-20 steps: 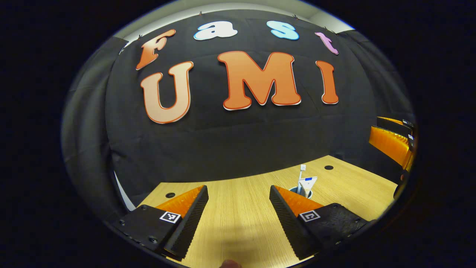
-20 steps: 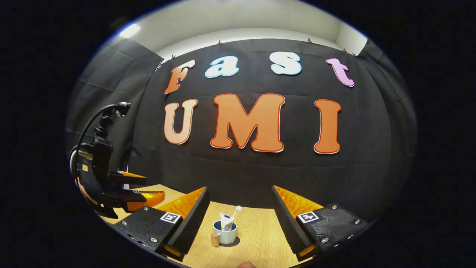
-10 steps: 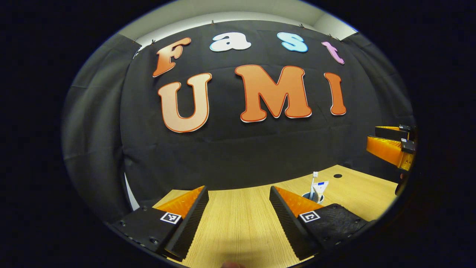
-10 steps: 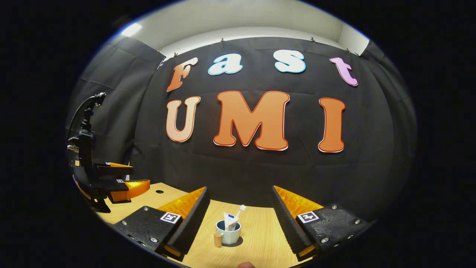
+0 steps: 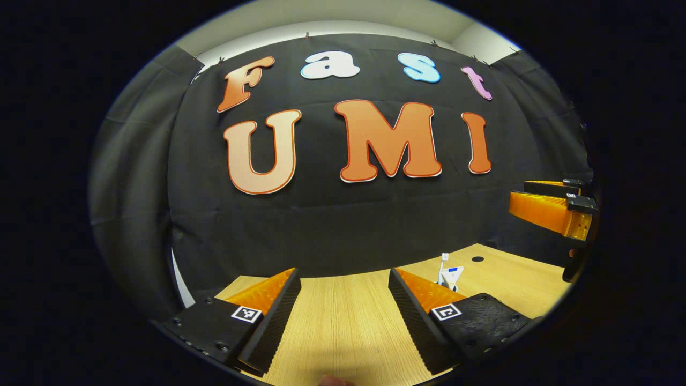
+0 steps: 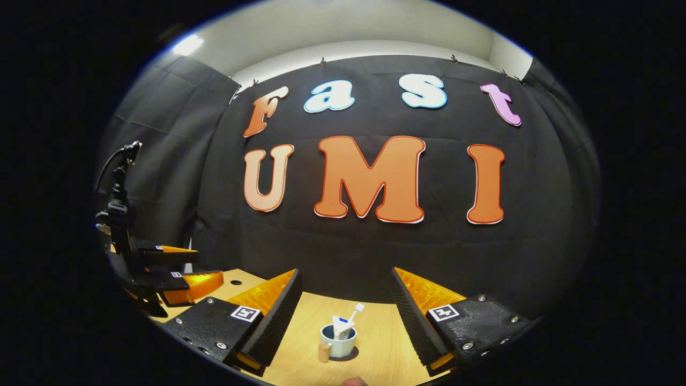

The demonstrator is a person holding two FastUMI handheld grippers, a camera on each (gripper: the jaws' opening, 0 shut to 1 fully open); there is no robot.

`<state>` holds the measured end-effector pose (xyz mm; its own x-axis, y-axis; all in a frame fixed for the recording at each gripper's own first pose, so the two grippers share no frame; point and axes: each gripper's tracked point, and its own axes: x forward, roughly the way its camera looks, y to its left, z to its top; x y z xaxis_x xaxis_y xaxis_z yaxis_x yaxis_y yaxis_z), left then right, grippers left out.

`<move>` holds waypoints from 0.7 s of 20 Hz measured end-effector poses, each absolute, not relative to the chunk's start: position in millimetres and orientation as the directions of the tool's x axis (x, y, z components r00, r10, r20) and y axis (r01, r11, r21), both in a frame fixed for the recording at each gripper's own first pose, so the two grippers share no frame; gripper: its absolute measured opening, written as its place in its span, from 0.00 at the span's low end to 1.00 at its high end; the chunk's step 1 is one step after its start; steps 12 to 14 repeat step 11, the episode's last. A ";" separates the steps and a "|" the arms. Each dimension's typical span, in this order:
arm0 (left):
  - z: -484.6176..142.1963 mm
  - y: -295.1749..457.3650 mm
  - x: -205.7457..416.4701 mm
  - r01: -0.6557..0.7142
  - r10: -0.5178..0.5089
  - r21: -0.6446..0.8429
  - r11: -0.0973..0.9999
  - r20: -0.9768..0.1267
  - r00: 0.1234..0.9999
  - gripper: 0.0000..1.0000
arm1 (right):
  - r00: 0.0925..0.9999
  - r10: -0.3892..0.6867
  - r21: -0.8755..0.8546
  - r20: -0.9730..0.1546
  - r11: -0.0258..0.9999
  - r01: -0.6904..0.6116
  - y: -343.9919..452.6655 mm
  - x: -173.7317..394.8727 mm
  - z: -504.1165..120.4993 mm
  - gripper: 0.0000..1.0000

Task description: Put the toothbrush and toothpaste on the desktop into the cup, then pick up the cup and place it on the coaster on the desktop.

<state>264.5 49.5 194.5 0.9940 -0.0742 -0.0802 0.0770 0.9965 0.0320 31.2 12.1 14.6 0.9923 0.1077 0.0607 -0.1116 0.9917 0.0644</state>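
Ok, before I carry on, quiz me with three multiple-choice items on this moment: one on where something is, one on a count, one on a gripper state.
1. Where are the toothbrush and toothpaste?
A. Lying flat on the desktop
B. Standing in the cup
C. Held by the left gripper

2. How many items stand inside the cup?
A. None
B. Two
C. Four

3. How do the right gripper's fingers stand?
A. Apart, with nothing between them
B. Shut on the cup
C. Shut on the toothbrush

Answers:
1 B: the toothbrush and toothpaste rise out of the cup on the desktop.
2 B: just the brush and the tube poke above the rim.
3 A: the right gripper has its fingers wide apart, the cup farther off between them, untouched. The left gripper is open too.
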 end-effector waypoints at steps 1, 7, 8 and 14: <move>200.9 53.2 262.9 0.075 -0.072 0.031 0.997 -0.068 0.995 0.99 | 0.992 0.106 0.062 0.069 0.992 -0.111 11.6 29.9 18.6 0.98; 232.7 51.0 253.2 0.073 -0.073 0.063 0.995 0.005 0.997 0.98 | 0.992 0.088 0.062 0.086 0.994 -0.093 10.3 24.6 26.9 0.98; 235.8 48.5 251.8 0.075 -0.076 0.056 0.996 0.015 0.997 0.98 | 0.993 0.084 0.055 0.086 0.994 -0.089 10.3 25.3 26.2 1.00; 231.7 38.1 251.6 0.094 -0.094 0.023 0.995 0.012 0.995 0.99 | 0.993 0.088 0.052 0.074 0.994 -0.092 10.1 24.5 17.5 0.98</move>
